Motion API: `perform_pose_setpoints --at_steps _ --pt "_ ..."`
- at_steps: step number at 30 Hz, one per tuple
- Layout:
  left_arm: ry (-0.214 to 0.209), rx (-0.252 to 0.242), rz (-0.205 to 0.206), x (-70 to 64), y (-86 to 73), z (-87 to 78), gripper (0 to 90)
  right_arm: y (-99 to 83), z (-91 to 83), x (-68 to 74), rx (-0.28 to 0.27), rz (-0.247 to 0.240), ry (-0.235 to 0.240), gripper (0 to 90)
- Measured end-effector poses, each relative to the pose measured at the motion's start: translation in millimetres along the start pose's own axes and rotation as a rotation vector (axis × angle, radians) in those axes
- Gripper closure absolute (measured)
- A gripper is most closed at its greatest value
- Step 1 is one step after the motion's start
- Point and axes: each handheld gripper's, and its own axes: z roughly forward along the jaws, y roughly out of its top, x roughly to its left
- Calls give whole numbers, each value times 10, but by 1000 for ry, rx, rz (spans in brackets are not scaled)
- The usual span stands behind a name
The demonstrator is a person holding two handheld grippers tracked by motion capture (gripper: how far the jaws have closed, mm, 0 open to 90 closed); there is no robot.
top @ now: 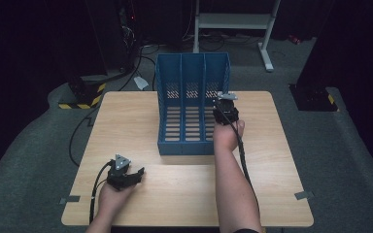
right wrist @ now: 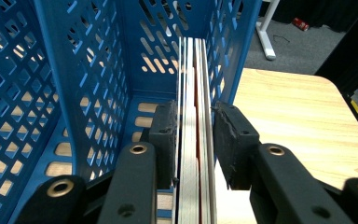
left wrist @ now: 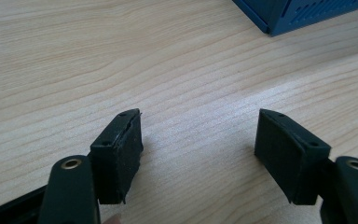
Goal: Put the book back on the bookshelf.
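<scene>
The wooden tabletop [top: 184,194] is carrying a blue three-slot file rack [top: 190,104], which is standing at the far middle with its open front facing the near edge. In the right gripper view, a thin stack of flat boards or book-like panels [right wrist: 195,140], pale with a red edge showing between them, is standing upright on edge in the rack's rightmost slot, close against the perforated right wall. The right gripper [top: 225,110] is reaching into that slot at the rack's right side; its jaws are straddling the stack, the left pad looking pressed against it and the right pad touching or just off it, so they appear to be closing on the stack, though I cannot tell how firmly. The left gripper [top: 125,175] is resting at the near left of the tabletop, well apart from the rack, its jaws standing wide open over bare wood with nothing between them.

The stack is looking stiff, thin and fairly light, with smooth faces that may be slipping under a weak pinch. A squeeze across the flat faces near the upper near edge, keeping all the panels together, seems the surest hold.
</scene>
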Motion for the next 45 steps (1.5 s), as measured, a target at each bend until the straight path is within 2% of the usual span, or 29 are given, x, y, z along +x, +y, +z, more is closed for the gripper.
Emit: perform_pose_setpoints --at_steps 13,18,23,28,33,38,45 --pt "1 1 2 1 1 -1 319 -6 -65 -20 -9 -1 12 648" --pt "0 -1 1 1 1 2 319 25 -151 -6 -43 -1 30 648" --pt "0 -1 0 -2 1 2 320 40 -215 5 -54 -3 61 633" --pt "-1 3 1 -1 5 2 319 43 -289 18 -66 -3 111 608" --pt "-1 3 -1 -4 5 2 320 18 -360 -2 -70 -17 149 554" --pt "2 1 -3 -6 6 4 324 -49 -461 -13 -106 -18 205 525" --pt "2 -2 -5 -9 5 3 346 -156 -532 -65 -104 -33 246 508"
